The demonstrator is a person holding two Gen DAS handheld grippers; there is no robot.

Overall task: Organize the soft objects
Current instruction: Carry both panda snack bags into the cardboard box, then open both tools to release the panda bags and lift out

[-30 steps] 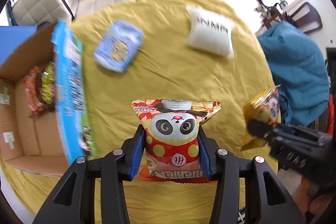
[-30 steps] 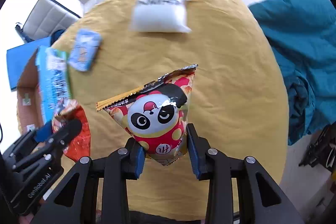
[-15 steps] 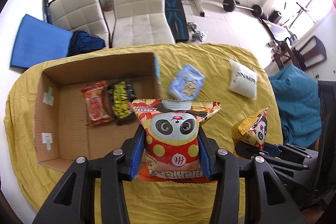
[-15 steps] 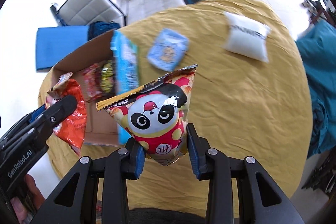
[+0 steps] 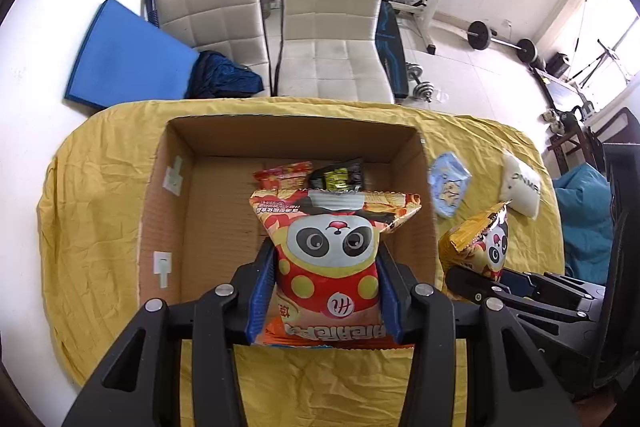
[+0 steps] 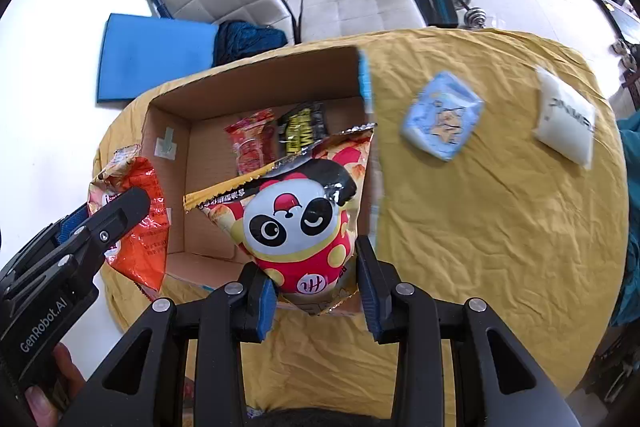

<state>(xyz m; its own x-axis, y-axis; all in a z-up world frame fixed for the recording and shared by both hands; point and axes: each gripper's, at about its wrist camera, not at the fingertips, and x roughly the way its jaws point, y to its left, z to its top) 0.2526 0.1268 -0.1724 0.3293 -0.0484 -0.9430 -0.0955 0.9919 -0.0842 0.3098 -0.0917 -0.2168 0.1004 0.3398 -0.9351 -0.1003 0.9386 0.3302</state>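
While poised above the cardboard box point(image 5: 414, 163), both jaws tight on panda snack bags point(image 5: 334, 259) point(image 6: 298, 223).

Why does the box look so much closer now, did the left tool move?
Yes. The left tool, shut on its panda snack bag, swung left across the yellow table; the cardboard box, earlier at its far left, now sits straight ahead.
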